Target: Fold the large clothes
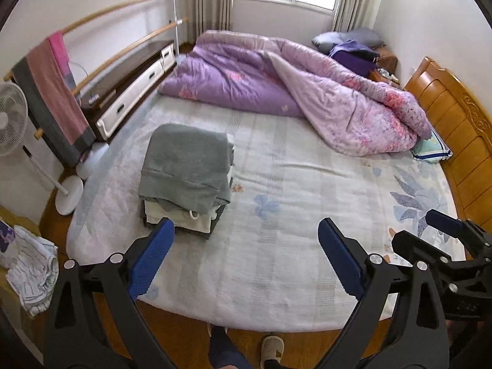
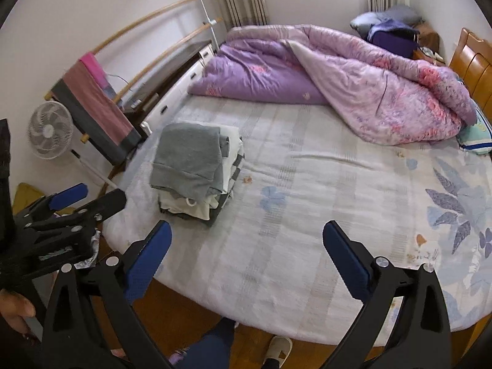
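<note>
Folded clothes point(image 1: 184, 178) were stacked in a pile on the bed point(image 1: 292, 184), a grey garment point(image 2: 187, 160) on top, near the bed's left edge. Both grippers were held above the near edge, apart from the pile: the left gripper point(image 1: 246, 246) and the right gripper point(image 2: 246, 249) were spread wide, nothing grasped.

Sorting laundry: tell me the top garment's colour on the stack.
Grey garment; left wrist view shows it best.

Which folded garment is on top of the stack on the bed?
The grey folded garment lies on top; the white and dark folded pieces show only as edges underneath it.
</note>
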`<state>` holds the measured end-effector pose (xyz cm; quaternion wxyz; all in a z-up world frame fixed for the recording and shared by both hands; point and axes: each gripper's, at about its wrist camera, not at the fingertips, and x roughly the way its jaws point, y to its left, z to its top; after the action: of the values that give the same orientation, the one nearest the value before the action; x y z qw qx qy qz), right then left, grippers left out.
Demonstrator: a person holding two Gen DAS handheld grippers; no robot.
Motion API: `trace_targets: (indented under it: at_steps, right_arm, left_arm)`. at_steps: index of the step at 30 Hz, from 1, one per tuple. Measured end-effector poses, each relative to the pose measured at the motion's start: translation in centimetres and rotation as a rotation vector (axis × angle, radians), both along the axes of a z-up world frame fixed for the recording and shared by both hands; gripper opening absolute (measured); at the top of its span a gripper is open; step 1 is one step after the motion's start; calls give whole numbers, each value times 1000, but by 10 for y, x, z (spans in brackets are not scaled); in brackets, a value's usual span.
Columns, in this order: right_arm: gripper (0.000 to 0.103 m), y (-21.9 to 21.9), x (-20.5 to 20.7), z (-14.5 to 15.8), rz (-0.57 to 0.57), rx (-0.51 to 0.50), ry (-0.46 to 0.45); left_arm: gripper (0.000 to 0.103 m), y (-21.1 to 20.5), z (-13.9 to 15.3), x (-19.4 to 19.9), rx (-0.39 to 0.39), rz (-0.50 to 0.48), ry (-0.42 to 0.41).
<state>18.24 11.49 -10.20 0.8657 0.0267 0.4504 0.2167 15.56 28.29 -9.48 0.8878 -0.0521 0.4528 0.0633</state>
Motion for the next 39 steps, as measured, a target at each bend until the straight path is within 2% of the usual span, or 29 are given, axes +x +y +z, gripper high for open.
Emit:
trace_targets:
  at_steps: [6,9,13,25,39]
  right_arm:
    - [95,-32,-42,28,-26,32,-65]
    - [95,-38,-59,39,-30,12,-104]
    - [95,-42,-73,50,-48,30,-113]
    - [95,-19,-121,72,-74,19,-151]
    - [95,-14,-155,91,-133,0,-206]
  left_arm:
    - [95,-43,28,-39,25,-47,-24]
    - [96,-52,41,-56,20,-60,-47]
    - [96,-58,55,-75,54,-72,-75]
    - [96,-39,84,-123,53,-100,-134]
    - [96,-34,106,-151,89,-149,-188]
